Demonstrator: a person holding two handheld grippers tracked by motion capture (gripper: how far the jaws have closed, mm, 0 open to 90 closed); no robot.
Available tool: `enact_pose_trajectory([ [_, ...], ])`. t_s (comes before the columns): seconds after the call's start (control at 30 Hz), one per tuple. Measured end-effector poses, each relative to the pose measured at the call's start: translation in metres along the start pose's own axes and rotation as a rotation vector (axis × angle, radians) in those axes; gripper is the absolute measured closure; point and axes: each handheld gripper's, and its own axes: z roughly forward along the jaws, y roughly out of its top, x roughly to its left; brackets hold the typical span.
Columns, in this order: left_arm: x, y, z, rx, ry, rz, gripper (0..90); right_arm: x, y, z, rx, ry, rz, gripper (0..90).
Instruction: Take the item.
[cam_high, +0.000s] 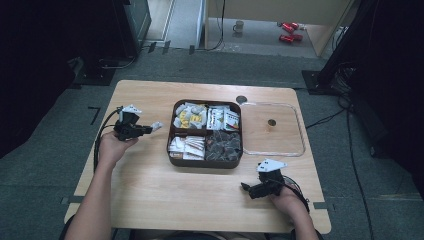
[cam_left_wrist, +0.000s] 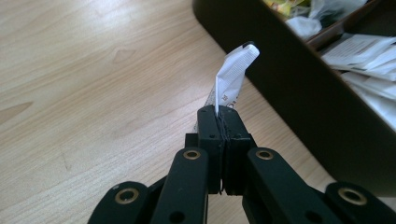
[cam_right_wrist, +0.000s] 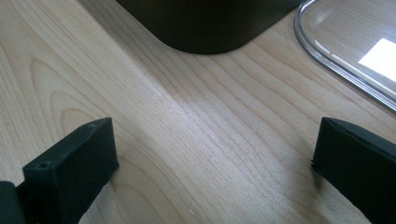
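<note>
I hold a small white paper sachet with fine print (cam_left_wrist: 232, 74) in my left gripper (cam_left_wrist: 219, 114); the jaws are pressed together on its lower end, and the free end stands up and folds over above them. In the high view the left gripper (cam_high: 131, 127) sits over the bare light wooden table (cam_high: 145, 185), left of the dark brown four-compartment plastic tray (cam_high: 172, 150), with the sachet (cam_high: 157, 126) pointing toward the tray's left wall but not touching it. The left gripper view shows the tray wall (cam_left_wrist: 299, 98) just beside the sachet.

My right gripper (cam_high: 250, 189) rests low over the table near the front right corner of the tray. Its jaws stand wide apart with nothing between them; the right gripper view shows bare wood, the tray's rounded corner (cam_right_wrist: 210, 28) and the rim of the clear plastic lid (cam_right_wrist: 341, 60) lying flat to the right of the tray.

Step in hand, as I judge it: carrying one sachet, either just taken out of the tray or about to be sorted in. I cannot tell which.

Next move requirements:
- Keep the clamp firm; the grip is on a thin edge.
- Clear the tray wall before any crossing.
- Match the sachet to the compartment of like white packets (cam_high: 186, 146).
</note>
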Motion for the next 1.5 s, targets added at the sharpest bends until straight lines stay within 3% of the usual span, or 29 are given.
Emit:
enact_pose_trajectory([
  [0.2,0.005,-0.005,0.014,0.041,0.008,-0.009,89.5,0.000,0.000,0.000,0.000,0.000,0.000,0.0],
  [0.67,0.003,-0.008,0.027,0.051,0.013,-0.007,86.0,0.000,0.000,0.000,0.000,0.000,0.000,0.0],
  [1.1,0.004,-0.009,0.025,0.055,-0.001,-0.019,72.2,0.000,0.000,0.000,0.000,0.000,0.000,0.0],
  [1.5,0.001,-0.011,0.007,-0.010,-0.005,-0.023,64.1,0.000,0.000,0.000,0.000,0.000,0.001,0.0],
])
